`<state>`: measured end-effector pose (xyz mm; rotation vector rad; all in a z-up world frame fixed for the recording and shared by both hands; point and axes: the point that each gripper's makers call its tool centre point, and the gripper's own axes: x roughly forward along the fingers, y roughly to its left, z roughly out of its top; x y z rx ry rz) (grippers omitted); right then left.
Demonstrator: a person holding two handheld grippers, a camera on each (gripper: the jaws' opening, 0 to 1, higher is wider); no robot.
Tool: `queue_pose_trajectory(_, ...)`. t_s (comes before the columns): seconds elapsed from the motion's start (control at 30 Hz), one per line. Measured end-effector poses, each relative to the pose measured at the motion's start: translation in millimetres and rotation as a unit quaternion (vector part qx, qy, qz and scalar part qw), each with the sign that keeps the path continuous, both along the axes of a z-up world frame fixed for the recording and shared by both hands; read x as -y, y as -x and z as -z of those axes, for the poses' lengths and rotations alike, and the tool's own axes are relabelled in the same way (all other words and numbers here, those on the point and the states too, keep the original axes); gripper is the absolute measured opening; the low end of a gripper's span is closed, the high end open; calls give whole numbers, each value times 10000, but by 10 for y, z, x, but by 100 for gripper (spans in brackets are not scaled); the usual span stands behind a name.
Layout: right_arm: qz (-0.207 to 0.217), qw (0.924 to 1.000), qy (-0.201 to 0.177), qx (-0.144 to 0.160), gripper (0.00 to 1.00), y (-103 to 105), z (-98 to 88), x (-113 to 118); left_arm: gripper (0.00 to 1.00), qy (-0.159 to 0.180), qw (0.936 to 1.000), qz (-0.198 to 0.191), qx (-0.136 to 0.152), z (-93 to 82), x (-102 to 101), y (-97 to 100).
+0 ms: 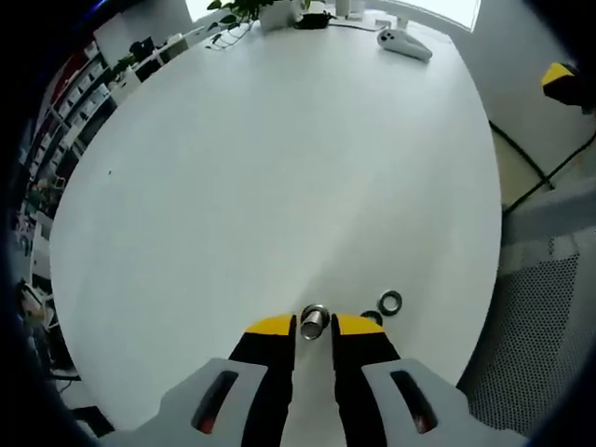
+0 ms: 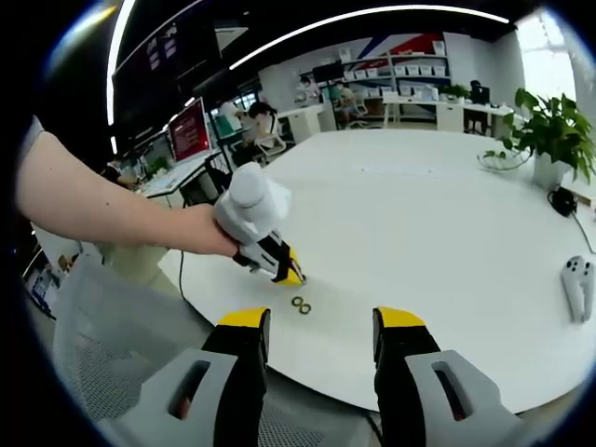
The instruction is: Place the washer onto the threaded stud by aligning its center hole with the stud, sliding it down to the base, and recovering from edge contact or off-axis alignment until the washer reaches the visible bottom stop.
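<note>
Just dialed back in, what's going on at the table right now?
A person is working with two sets of tongs at a white table. The left tongs are closed around a small upright metal stud standing on the tabletop. Two washers lie flat on the table just beside it, neither threaded on. The right tongs hang open near the table edge, holding nothing. A white controller and a potted plant sit farther off.

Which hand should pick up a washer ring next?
Probably right. The left hand-held gripper is closed on the stud, while the right hand-held gripper is open, empty, and facing the washers.
</note>
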<state>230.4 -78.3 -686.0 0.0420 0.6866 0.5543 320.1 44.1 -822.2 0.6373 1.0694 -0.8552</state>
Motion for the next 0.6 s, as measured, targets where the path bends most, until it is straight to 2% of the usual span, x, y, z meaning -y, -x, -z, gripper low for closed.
queue_pose_trajectory(0.13, -3, 10000, 0, 1, 47, 0, 1, 0, 13, 15, 9999, -59, 133, -65, -24, -13)
queue_pose_trajectory(0.23, 2, 10000, 5, 3, 47, -2, 3, 6, 14, 181, 9992, -316, 157, -98, -42, -3)
queue_pose_trajectory(0.3, 21, 10000, 22, 11, 47, -5, 1, 15, 14, 224, 9991, -307, 203, -110, -62, 7)
queue_pose_trajectory(0.43, 17, 10000, 32, 19, 47, -4, -5, 15, 13, 239, 9993, -242, 174, -129, -63, 50)
queue_pose_trajectory(0.53, 22, 10000, 80, 24, 46, -6, 3, 26, 13, 406, 9982, -430, 86, -117, -75, 107)
queue_pose_trajectory(0.6, 39, 10000, 84, 23, 46, -4, 0, 28, 13, 389, 9983, -432, 55, -74, -80, 170)
